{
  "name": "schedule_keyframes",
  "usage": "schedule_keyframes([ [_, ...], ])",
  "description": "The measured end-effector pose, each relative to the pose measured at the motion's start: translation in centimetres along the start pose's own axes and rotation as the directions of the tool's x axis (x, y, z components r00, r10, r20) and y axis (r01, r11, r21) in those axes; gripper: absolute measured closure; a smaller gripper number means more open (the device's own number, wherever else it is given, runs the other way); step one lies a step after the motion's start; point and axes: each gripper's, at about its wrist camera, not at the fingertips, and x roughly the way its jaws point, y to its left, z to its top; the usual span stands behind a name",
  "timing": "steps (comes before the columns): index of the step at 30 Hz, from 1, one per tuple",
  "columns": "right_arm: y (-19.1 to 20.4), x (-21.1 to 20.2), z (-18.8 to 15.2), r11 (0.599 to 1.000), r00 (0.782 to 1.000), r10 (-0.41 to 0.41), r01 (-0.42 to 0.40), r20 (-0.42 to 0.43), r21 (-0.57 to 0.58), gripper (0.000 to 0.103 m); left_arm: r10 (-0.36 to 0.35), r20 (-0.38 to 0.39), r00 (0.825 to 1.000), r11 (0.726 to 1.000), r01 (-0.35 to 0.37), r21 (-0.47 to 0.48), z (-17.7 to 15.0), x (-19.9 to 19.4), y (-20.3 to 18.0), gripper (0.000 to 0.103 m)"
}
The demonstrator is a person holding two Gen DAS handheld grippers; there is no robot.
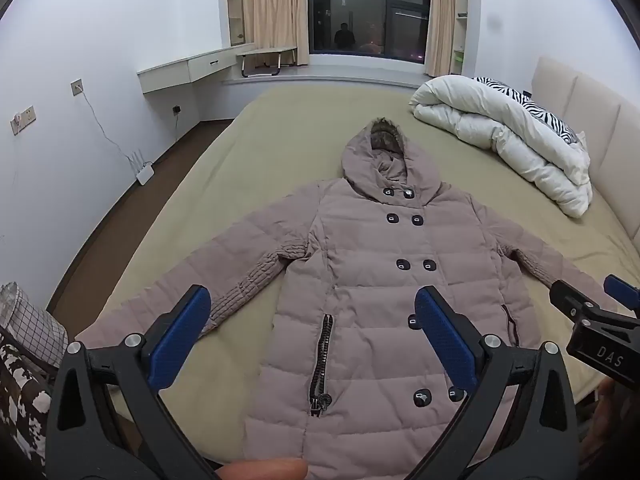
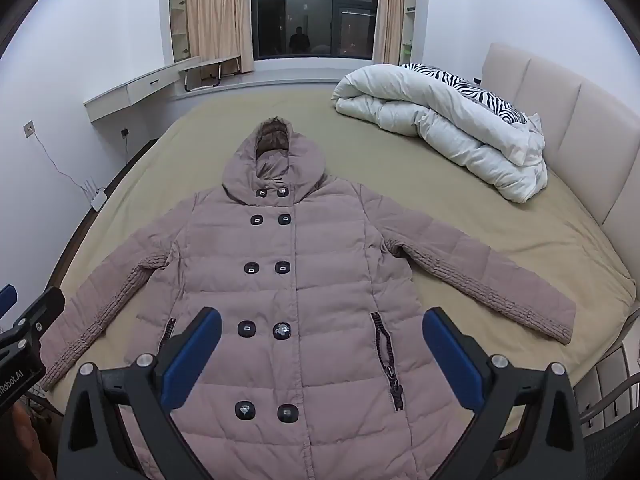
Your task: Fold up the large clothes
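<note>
A dusty-pink hooded down coat [image 1: 372,280] is lying face up and spread flat on the olive-sheeted bed [image 1: 280,120], its hood [image 1: 390,160] pointing toward the window [image 1: 368,12] and both sleeves stretching out to the sides. Two columns of dark buttons are running down its front, with a zipped pocket on each side.

The left tool [image 1: 312,332] is hanging above the coat's lower half with its blue-padded fingers [image 1: 180,340] spread wide and nothing between them; the left wrist view is looking through them at the left pocket zip [image 1: 322,364] and the lower buttons. The right tool [image 2: 322,356] is likewise gaping wide and carrying nothing, hovering over the lower front of the coat, apart from the fabric.

The left wrist view is showing the whole of the sleeve on its left side, a checked basket [image 1: 28,320] by the bed's near corner, a fingertip [image 1: 264,470] at the bottom edge, and part of the right tool poking in at the right edge. The right wrist view is instead showing the full length of the other sleeve [image 2: 492,280] down to its cuff near the bed's edge, and the left tool's tip at its left edge.

A rolled white duvet [image 2: 440,128] with a zebra-print side is sitting at the padded headboard [image 2: 560,108] in both views.
</note>
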Motion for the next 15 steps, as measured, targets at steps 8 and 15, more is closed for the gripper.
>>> schedule_keyframes([
  [8, -0.08, 0.17, -0.13, 1.000, 1.000, 0.008, -0.008, -0.004, 0.005, 0.000, 0.011, 0.001, 1.000, 1.000, -0.011, 0.005, 0.01, 0.47, 0.46, 0.000],
  [15, 0.08, 0.40, -0.21, 1.000, 1.000, 0.010, -0.010, -0.009, 0.006, 0.000, 0.023, -0.002, 1.000, 1.000, -0.023, 0.006, -0.16, 0.56, 0.17, 0.000],
])
